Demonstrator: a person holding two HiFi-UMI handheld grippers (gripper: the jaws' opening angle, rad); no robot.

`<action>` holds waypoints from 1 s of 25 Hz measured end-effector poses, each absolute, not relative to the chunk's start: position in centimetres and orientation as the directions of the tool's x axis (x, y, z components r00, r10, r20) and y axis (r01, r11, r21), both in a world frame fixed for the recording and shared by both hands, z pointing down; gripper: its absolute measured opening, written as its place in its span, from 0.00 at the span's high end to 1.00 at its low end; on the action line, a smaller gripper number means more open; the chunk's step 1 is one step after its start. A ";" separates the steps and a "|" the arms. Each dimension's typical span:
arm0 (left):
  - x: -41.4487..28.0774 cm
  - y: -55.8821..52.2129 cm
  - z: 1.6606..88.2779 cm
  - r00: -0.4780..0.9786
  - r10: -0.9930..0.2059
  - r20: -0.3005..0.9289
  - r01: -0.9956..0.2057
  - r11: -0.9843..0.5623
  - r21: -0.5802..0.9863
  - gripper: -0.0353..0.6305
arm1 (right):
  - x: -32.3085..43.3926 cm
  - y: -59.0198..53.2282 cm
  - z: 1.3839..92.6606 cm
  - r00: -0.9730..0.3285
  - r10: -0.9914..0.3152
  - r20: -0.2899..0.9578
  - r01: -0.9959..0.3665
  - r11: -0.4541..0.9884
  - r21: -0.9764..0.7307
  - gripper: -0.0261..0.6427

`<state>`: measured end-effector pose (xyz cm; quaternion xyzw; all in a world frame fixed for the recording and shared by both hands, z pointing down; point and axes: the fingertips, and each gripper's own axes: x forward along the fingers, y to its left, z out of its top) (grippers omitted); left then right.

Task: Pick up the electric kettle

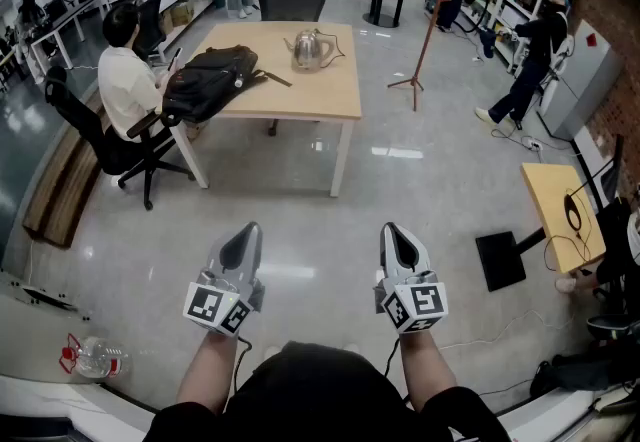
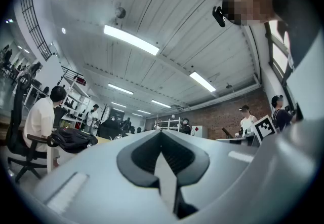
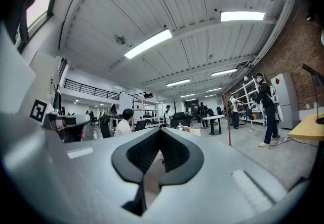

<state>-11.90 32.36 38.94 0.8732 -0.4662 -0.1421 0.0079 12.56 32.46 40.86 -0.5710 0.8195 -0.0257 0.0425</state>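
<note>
A silver electric kettle (image 1: 310, 50) stands on the far side of a light wooden table (image 1: 330, 95), well ahead of me across the shiny floor. My left gripper (image 1: 245, 230) and right gripper (image 1: 393, 228) are held side by side above the floor, far short of the table. Both point toward it. In the left gripper view the left gripper (image 2: 161, 132) has its jaws pressed together with nothing between them. The right gripper (image 3: 161, 129) looks the same in the right gripper view.
A black backpack (image 1: 210, 70) lies on the table's left part, beside a seated person (image 1: 125, 80) in an office chair. A thin pole stand (image 1: 418, 40) rises right of the table. A small wooden desk (image 1: 560, 210) and cables are at the right; a plastic bottle (image 1: 95, 358) lies at the lower left.
</note>
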 end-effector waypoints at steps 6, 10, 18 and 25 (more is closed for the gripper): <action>-12.8 32.2 39.4 0.517 -0.823 -0.235 -0.816 -0.557 0.153 0.95 | 11.7 32.3 41.4 -0.354 -0.935 -0.031 -0.929 0.355 -0.100 0.96; -13.4 32.2 39.7 0.507 -0.829 -0.237 -0.820 -0.549 0.164 0.95 | 11.2 32.1 41.5 -0.359 -0.933 -0.024 -0.928 0.360 -0.098 0.96; -16.1 32.4 39.7 0.495 -0.832 -0.250 -0.824 -0.541 0.168 0.95 | 9.0 31.7 41.7 -0.363 -0.932 -0.006 -0.927 0.362 -0.101 0.96; -21.3 32.4 39.7 0.469 -0.845 -0.257 -0.838 -0.518 0.174 0.95 | 4.8 31.2 42.0 -0.369 -0.929 -0.017 -0.919 0.367 -0.144 0.96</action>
